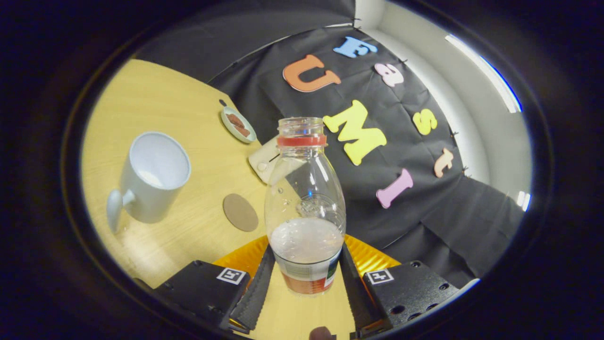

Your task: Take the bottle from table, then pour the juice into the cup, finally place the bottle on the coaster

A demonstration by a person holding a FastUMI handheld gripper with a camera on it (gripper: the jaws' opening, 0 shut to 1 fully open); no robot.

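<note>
A clear plastic bottle [305,198] with a red neck ring and no cap stands between my fingers, a little pale juice in its lower part. My gripper [306,278] is shut on the bottle, both fingers pressing on its labelled base. The whole view is tilted, so the bottle is lifted off the wooden table [155,104]. A white mug [152,177] with its handle toward me sits beyond the fingers on the left, its mouth facing me. A round brown coaster [240,212] lies flat on the table between the mug and the bottle.
A small dish [238,124] holding brown pieces sits farther back on the table. A pale flat block [266,163] lies just behind the bottle's shoulder. The booth's dark cloth wall rises past the table's far edge.
</note>
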